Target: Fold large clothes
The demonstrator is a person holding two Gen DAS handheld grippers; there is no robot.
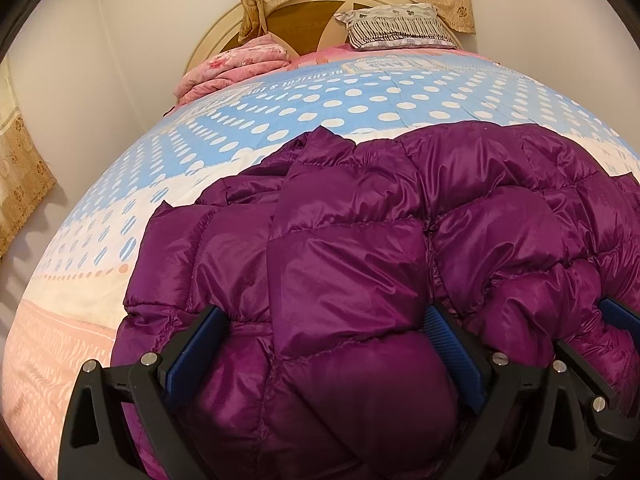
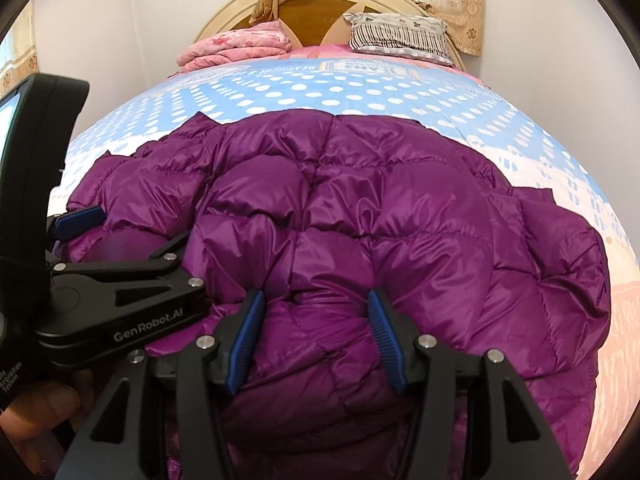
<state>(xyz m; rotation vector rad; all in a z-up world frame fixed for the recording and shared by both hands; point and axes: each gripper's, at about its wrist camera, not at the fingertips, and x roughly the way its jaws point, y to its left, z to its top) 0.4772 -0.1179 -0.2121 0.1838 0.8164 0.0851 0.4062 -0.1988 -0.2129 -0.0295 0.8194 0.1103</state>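
Your left gripper (image 1: 326, 344) and right gripper (image 2: 316, 332) each pinch a puffy bunch of the purple jacket's (image 2: 360, 208) near edge, the jacket lying rumpled on the bed (image 1: 340, 104), so the folding looks barely begun.

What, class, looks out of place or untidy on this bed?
The purple jacket lies puffy and rumpled across the bedspread, its far edge ragged. By the headboard, the pink blanket is folded and the pillow lies flat.
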